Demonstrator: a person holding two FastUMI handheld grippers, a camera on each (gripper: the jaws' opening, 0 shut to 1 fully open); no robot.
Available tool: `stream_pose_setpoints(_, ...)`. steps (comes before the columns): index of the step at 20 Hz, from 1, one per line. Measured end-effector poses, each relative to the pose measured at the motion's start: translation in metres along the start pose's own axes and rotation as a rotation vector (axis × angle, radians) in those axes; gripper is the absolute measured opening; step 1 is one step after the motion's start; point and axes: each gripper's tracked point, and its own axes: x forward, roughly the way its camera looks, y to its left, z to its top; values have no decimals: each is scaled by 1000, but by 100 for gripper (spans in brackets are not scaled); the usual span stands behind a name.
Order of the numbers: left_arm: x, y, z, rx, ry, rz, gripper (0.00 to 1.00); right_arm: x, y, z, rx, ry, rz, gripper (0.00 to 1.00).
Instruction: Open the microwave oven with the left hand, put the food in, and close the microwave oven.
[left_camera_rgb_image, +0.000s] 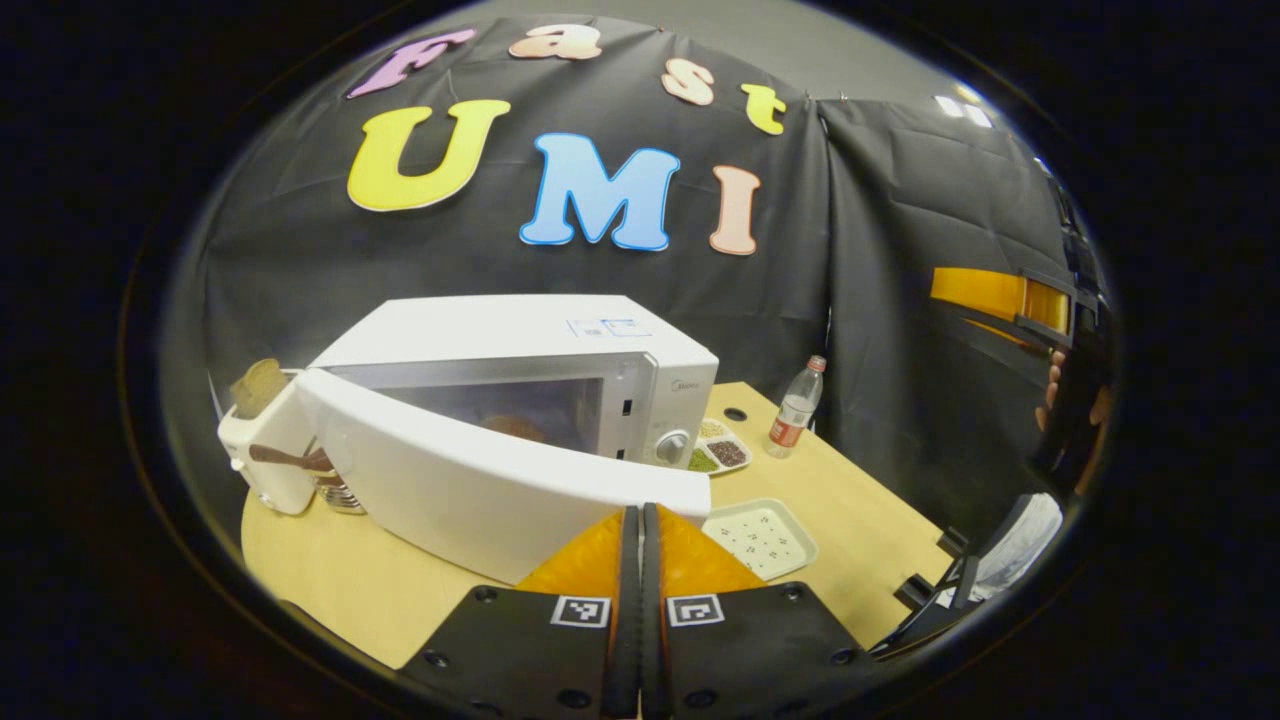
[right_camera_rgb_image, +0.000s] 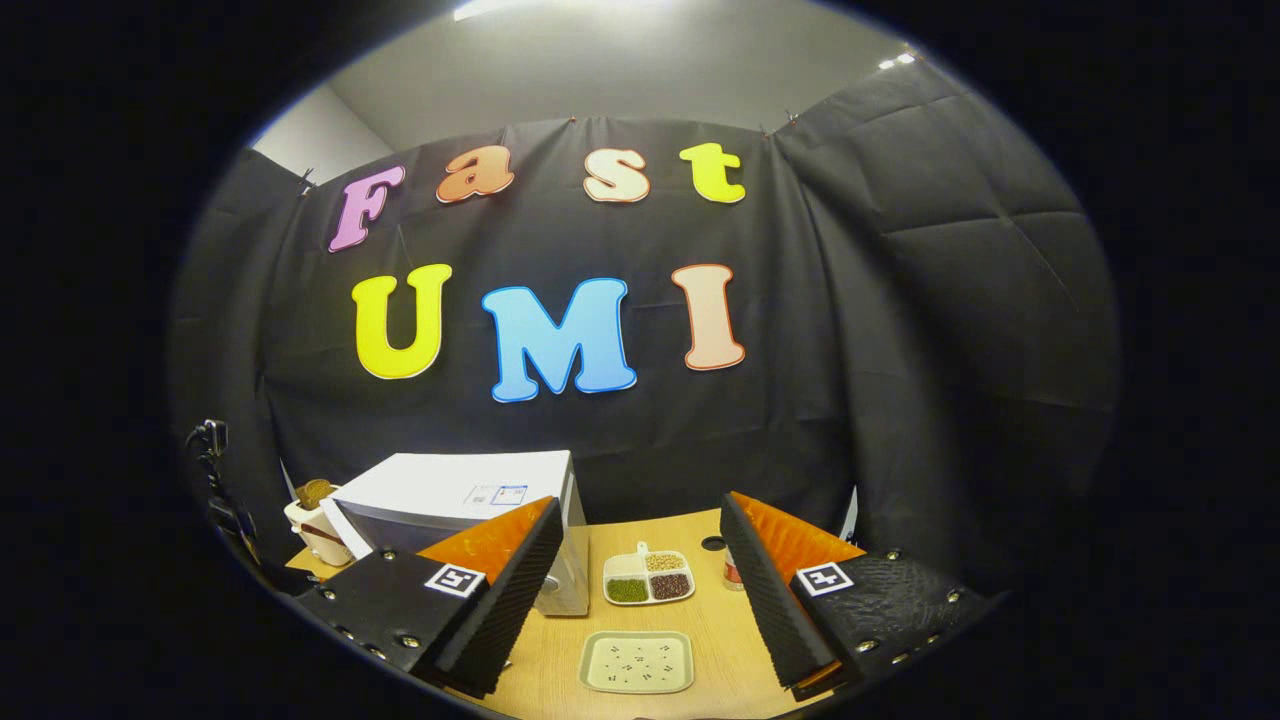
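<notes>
Left gripper (left_camera_rgb_image: 640, 520) is seen at 6 o'clock of the left gripper view, fingers pressed together with nothing between them, tips just beside the free edge of the microwave door (left_camera_rgb_image: 480, 490). Right gripper (right_camera_rgb_image: 640, 560) is seen at 6 o'clock of the right gripper view, fingers spread wide, nothing held.

Table (left_camera_rgb_image: 330, 580), light wood, is seen under everything. Microwave oven (left_camera_rgb_image: 520, 335), white, is placed on the table at 9 o'clock of the left gripper view; the door is swung partly open. Food (left_camera_rgb_image: 512, 427), a brownish round item, is seen inside the cavity, dimly. Toaster (left_camera_rgb_image: 262, 455), white, is set at 9 o'clock beside the microwave, with a bread slice (left_camera_rgb_image: 258, 385) standing in it. Square plate (right_camera_rgb_image: 637, 662), pale and speckled, is seen at 6 o'clock between the right fingers. Divided dish (right_camera_rgb_image: 648, 578) with grains is placed behind it, near the microwave. Bottle (left_camera_rgb_image: 796, 410), red-labelled, is stood at 3 o'clock of the dish.
</notes>
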Motion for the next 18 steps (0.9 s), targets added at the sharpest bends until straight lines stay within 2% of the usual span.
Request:
stream_pose_setpoints(12,53,-2,17,69,10,20,7,12,-23,5,12,-21,-50,97)
stream_pose_setpoints(18,86,0,31,49,-4,54,7,25,-17,15,-36,-49,0,99)
